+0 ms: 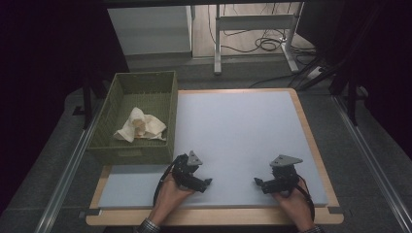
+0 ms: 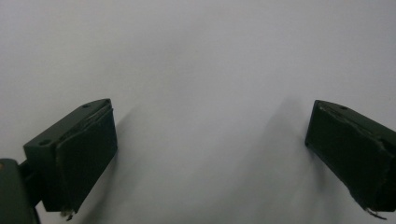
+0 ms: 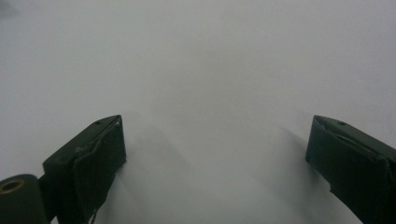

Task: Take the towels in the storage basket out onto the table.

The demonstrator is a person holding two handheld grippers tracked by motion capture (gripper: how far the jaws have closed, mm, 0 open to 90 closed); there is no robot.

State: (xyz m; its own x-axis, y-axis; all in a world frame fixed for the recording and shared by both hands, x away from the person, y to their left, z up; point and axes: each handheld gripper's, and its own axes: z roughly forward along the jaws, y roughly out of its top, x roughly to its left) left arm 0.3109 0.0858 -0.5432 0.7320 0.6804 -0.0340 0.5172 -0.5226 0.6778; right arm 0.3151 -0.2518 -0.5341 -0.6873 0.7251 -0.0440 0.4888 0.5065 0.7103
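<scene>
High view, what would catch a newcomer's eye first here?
The crumpled cream cloth stands out, lying inside the green woven basket at the table's left edge. On the pale grey mat near the front edge, the left gripper and right gripper rest on the mat with jaws open, pointing toward each other, holding nothing.

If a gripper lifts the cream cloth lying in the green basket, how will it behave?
The crumpled cream cloth probably hangs limp: its soft folds suggest no stiffness. It looks light and unlikely to roll. It might drag on the green woven basket wall, since it lies inside.
</scene>
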